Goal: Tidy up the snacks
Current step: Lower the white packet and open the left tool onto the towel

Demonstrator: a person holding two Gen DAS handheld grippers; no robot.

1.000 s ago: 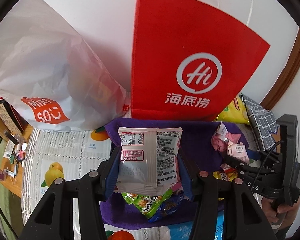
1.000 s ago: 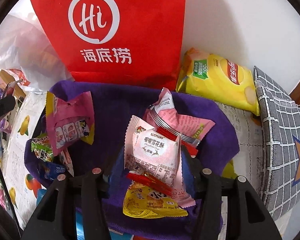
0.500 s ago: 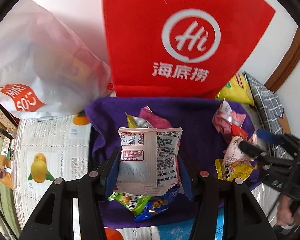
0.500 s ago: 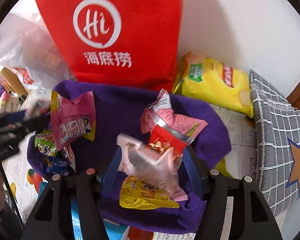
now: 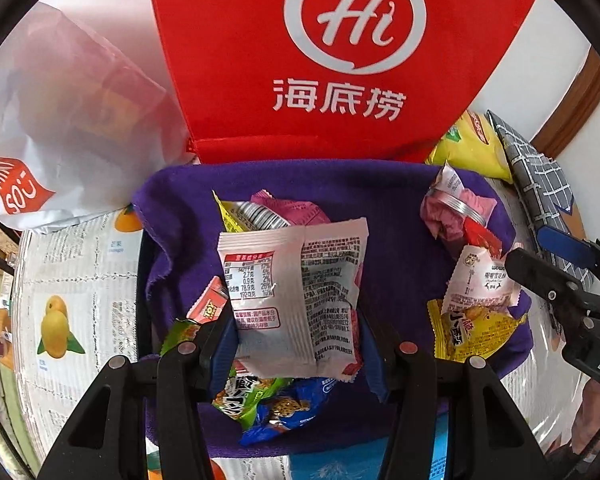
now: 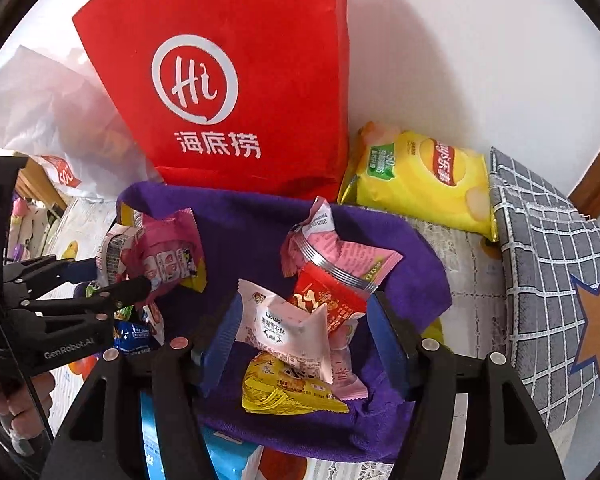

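Now right tool parted, pink packet loose on purple cloth; left tool clamping white sachet.

Left claw grips white snack packet over purple cloth; red bag behind.

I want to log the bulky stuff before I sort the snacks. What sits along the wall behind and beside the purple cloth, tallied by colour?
Red paper bag: 1
White plastic bag: 1
Yellow crisp bag: 1
Grey checked fabric piece: 1
Total: 4
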